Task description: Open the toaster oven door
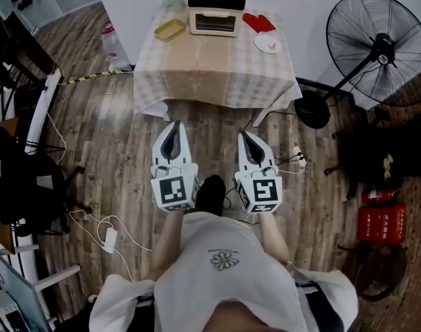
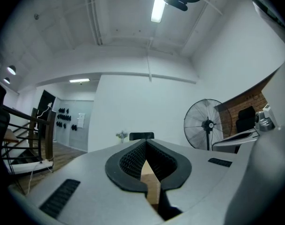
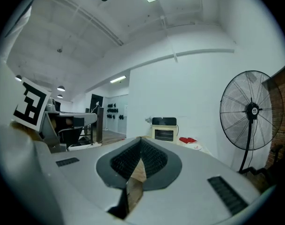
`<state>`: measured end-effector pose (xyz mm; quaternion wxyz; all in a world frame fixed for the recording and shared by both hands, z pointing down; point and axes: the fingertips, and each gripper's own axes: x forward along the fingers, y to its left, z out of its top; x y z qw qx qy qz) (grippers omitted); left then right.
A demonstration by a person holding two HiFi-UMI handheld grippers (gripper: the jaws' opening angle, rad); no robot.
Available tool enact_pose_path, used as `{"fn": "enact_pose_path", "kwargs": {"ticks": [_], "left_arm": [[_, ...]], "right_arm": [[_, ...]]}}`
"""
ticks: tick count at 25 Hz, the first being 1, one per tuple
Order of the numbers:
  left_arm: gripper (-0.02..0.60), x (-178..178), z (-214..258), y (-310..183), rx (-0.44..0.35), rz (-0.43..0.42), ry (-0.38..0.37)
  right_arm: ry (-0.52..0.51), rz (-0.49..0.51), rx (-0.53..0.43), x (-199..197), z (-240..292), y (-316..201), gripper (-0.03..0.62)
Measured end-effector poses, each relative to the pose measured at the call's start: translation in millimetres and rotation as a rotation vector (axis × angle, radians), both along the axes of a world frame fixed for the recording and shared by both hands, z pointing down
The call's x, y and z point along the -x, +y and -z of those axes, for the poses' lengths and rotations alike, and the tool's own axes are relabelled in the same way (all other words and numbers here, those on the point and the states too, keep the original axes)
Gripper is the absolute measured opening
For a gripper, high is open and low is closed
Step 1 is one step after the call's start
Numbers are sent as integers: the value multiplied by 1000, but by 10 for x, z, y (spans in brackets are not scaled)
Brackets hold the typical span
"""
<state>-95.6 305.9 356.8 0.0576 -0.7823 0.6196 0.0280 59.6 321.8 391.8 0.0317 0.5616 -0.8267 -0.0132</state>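
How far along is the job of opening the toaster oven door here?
Done: nothing yet. The toaster oven stands on the table ahead with its door shut. In hand: nothing. The left gripper and right gripper are both shut and empty, held over the floor short of the table. Left: walk up, take hold of the door and pull it open.

Ceiling tube light (image 2: 157,6) glaring; fisheye edges dark; floor dim.
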Motion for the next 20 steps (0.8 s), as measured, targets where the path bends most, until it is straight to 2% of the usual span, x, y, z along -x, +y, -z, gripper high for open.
{"fn": "enact_pose_path", "kwargs": {"ticks": [7, 11, 16, 18, 20], "left_arm": [[17, -78, 7, -306, -22, -17, -25], [17, -168, 169, -738, -74, -56, -14], [17, -205, 218, -1313, -79, -63, -6], [17, -155, 191, -1582, -71, -62, 24], [17, -51, 133, -1902, -41, -54, 103]], "right_arm": [[-42, -12, -28, -57, -3, -174, 11], [2, -9, -78, -45, 85, -495, 11], [8, -11, -46, -69, -45, -1058, 10], [33, 2, -52, -26, -88, -1351, 11], [55, 41, -82, 49, -100, -1681, 11]]}}
